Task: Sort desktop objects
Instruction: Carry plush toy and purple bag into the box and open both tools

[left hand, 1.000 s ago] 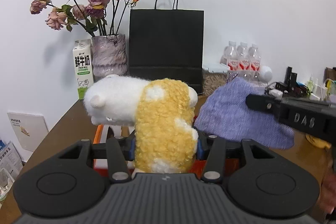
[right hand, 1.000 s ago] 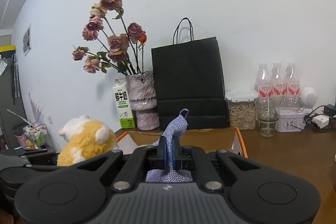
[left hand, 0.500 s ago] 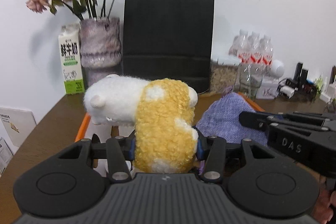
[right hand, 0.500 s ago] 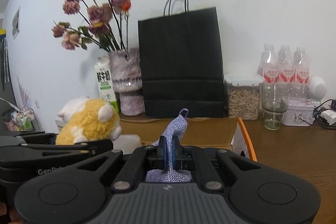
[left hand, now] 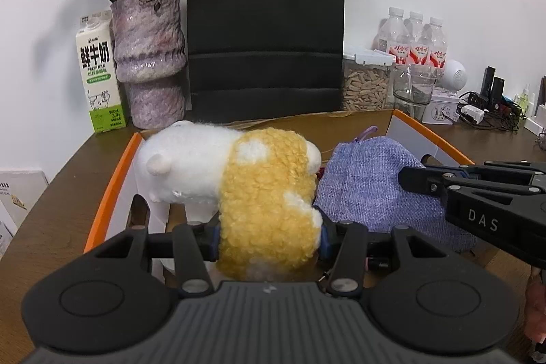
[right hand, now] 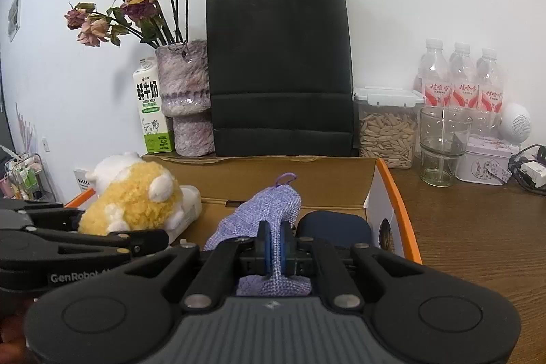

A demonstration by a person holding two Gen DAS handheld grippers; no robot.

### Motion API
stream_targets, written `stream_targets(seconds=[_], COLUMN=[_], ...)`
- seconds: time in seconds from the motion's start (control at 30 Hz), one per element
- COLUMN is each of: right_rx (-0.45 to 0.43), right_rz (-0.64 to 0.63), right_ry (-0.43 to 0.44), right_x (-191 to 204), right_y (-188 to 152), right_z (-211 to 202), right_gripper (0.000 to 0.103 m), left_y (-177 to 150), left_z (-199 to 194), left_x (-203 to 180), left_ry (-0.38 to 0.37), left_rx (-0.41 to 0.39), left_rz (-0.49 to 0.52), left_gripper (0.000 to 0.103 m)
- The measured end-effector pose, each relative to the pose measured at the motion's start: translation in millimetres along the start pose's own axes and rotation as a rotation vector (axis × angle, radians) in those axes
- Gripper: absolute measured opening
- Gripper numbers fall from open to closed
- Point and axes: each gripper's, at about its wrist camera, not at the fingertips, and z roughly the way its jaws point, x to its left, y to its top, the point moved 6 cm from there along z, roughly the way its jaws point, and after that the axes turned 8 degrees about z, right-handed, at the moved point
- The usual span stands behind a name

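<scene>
A white and yellow plush toy point(left hand: 266, 193) sits between the fingers of my left gripper point(left hand: 269, 237). The pads still press its yellow middle while the jaws are opening. It hangs over the left part of an open cardboard box with orange edges point(left hand: 109, 193). My right gripper point(right hand: 275, 244) is shut on a purple knitted cloth point(right hand: 269, 207), which droops into the same box point(right hand: 399, 203). In the left wrist view the cloth point(left hand: 368, 186) hangs right of the toy under the right gripper point(left hand: 419, 176). The right wrist view shows the toy point(right hand: 129, 203) at the left.
Inside the box lie a dark blue object point(right hand: 334, 227) and a white item point(right hand: 189, 203). Behind it stand a black paper bag point(right hand: 279, 67), a vase of dried roses point(right hand: 186, 98) and a milk carton point(right hand: 150, 108). A seed jar point(right hand: 387, 125), glass point(right hand: 442, 145), bottles and tin are right.
Both grippers have moved forward and down with their loads. The toy and the cloth now hang over the open box, and the back wall items look closer.
</scene>
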Motion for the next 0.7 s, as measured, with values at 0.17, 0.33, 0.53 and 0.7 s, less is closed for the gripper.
stream_targets(seconds=[0.17,0.33,0.53,0.7], right_rx=[-0.001,-0.059,-0.086,-0.093], right_rz=[0.002,0.001,0.000,-0.016], right_ry=[-0.011,-0.056,-0.057,-0.056], right_x=[-0.2,-2.8,-1.2,3.0], right_y=[-1.7,1.7,2.7,0.9], right_z=[-3.1,-10.4,-12.9,-14.4], right_gripper=[0.047,0.087,0.103,0.103], left_y=[-1.6,-0.5,-1.9,-5.9], left_z=[-5.5,-11.6,-20.5,-25.7], left_x=[-2.8,5.2,14.7,14.5], left_ry=[0.060,0.157,0.199,0.214], left_rx=[-0.027,-0.047,-0.095,-0.116], left_rz=[0.044,0.048,0.026,0.022], left_gripper=[0.076,0.097,0.103,0.103])
